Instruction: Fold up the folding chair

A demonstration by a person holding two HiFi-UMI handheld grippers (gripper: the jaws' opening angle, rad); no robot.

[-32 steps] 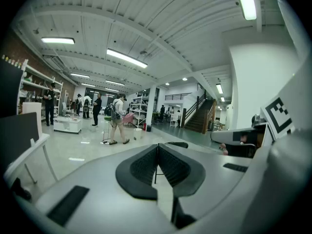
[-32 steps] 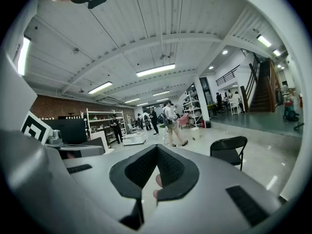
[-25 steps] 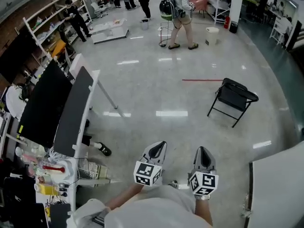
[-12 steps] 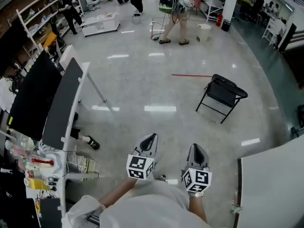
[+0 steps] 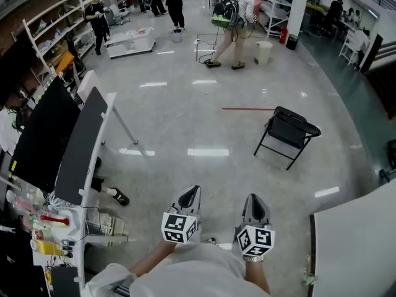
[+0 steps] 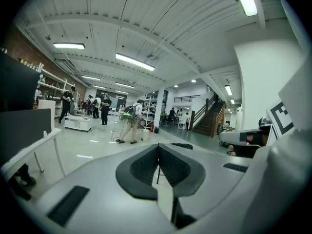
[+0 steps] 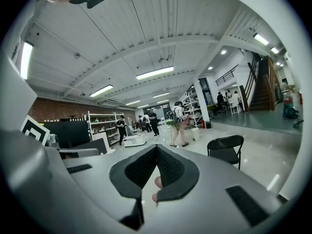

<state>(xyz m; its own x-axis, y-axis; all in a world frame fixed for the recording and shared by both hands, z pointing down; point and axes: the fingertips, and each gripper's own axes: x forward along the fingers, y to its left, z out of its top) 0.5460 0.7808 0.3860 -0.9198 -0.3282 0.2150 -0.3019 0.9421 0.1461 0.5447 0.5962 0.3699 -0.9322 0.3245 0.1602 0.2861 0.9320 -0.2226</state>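
Folding chair (image 5: pixel 288 132) upright, unfolded, well beyond left gripper (image 5: pixel 192 191) and right gripper (image 5: pixel 253 198), jaws closed, empty

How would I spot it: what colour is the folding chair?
Black, frame and seat alike; the head view shows the folding chair best.

A: Head view: where from?
B: Above the person, looking steeply down; left gripper (image 5: pixel 192 190) and right gripper (image 5: pixel 253 198) lie near its lower edge, the folding chair (image 5: pixel 288 132) well beyond.
A: Gripper views?
B: Each sits low behind its own jaws, facing nearly level across the hall. All three share the chair and the person with a backpack (image 5: pixel 232 17).
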